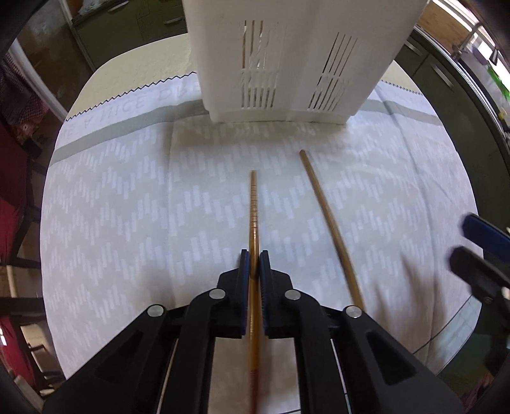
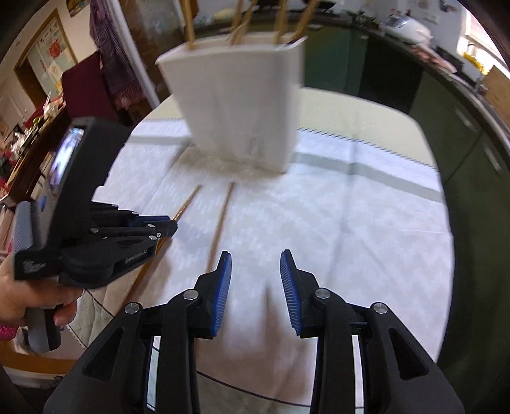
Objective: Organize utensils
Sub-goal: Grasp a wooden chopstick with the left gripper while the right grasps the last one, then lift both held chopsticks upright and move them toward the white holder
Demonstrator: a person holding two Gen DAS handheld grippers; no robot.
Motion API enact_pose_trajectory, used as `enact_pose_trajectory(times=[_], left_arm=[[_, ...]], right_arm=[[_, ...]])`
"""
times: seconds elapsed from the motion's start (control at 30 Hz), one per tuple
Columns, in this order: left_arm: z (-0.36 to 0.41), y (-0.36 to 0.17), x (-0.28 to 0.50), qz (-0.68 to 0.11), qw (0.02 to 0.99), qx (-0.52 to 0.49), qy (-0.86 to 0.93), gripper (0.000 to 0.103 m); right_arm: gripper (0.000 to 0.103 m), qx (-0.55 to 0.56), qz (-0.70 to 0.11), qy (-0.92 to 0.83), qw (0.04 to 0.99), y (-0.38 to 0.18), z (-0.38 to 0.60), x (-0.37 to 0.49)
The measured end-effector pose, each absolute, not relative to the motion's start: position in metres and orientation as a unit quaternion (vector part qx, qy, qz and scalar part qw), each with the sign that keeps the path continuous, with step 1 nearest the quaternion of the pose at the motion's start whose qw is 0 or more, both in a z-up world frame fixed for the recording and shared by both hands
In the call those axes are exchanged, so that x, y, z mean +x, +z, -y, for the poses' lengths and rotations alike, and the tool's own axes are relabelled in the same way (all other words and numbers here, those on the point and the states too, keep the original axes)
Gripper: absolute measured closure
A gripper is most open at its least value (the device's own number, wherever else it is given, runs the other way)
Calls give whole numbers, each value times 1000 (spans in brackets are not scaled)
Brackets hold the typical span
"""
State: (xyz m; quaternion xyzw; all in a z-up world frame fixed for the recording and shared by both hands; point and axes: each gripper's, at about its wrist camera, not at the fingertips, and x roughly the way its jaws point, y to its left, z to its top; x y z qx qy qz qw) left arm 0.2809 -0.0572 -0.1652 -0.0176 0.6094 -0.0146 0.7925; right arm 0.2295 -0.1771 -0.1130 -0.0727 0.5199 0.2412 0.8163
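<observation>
My left gripper (image 1: 254,261) is shut on a brown chopstick (image 1: 253,203) that points toward a white slotted utensil holder (image 1: 296,54). A second brown chopstick (image 1: 328,219) lies on the cloth just to its right. In the right wrist view the holder (image 2: 236,105) stands upright with several wooden sticks (image 2: 280,16) in it. The left gripper (image 2: 165,227) shows there at the left, holding its chopstick (image 2: 188,203), with the loose chopstick (image 2: 221,219) beside it. My right gripper (image 2: 255,286) is open and empty above the cloth; it also shows at the right edge of the left wrist view (image 1: 478,251).
A white patterned cloth (image 1: 127,207) with a grey stripe covers the round table (image 2: 350,108). Dark green cabinets (image 2: 382,70) run behind the table. A dark red chair (image 2: 86,89) stands at the far left.
</observation>
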Motion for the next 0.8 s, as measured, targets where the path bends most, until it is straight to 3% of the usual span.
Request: enact_pose_trajectory(times=[0.4, 0.8], left_arm=[[4, -164, 256, -607, 795, -19, -1, 96], [6, -165, 250, -599, 801, -4, -7, 96]], right_arm=[[71, -103, -569, 239, 780, -160, 109, 259], [73, -134, -574, 213, 779, -177, 78, 268]])
